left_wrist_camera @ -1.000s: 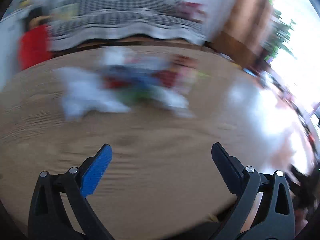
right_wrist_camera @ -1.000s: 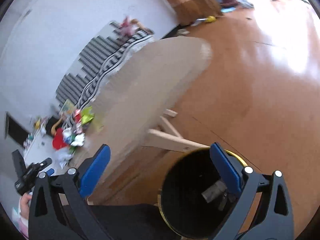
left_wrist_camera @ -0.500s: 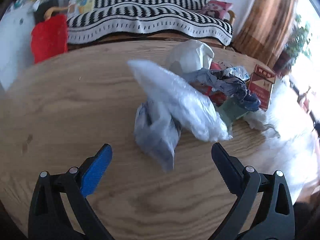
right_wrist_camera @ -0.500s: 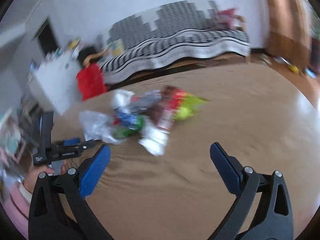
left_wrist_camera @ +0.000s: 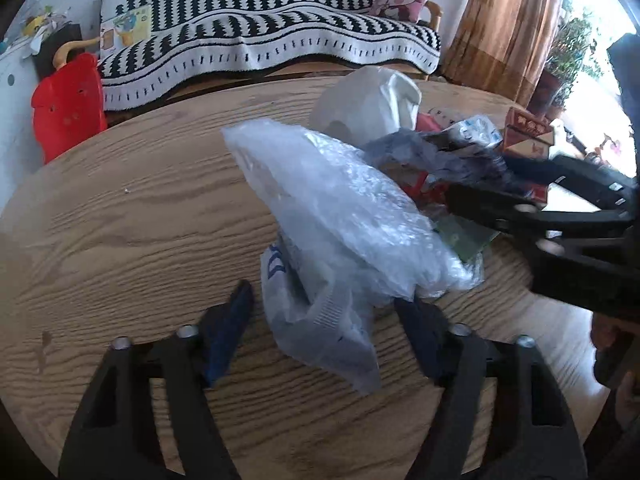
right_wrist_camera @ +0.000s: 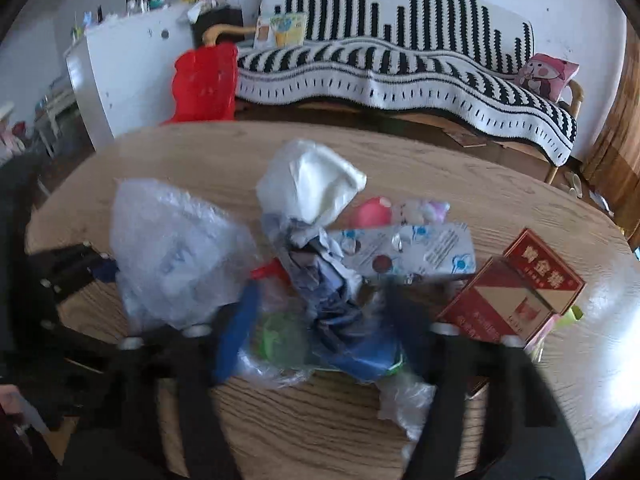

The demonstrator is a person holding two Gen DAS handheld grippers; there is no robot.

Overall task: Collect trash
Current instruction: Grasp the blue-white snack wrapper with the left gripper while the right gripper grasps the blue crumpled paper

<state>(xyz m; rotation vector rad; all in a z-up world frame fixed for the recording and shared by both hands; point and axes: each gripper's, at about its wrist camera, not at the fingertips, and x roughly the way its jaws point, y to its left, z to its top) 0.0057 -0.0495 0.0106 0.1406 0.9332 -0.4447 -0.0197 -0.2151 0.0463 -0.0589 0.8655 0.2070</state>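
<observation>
I see my left claw [left_wrist_camera: 324, 312] closing with its jaws apart around the clear plastic bag [left_wrist_camera: 340, 216] on the bench [left_wrist_camera: 120, 208], while my right claw [right_wrist_camera: 320, 316] closes around the crumpled blue wrapper [right_wrist_camera: 340, 304] beside it, not clamped.

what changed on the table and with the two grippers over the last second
The right gripper swung from over the black bin to the trash pile, and its fingers have just been closing around the crumpled blue-grey wrapper. The left gripper moved in on the clear crinkled plastic bag, its fingers closing with the bag's end between them. The trash pile and round wooden table stayed put.
</observation>
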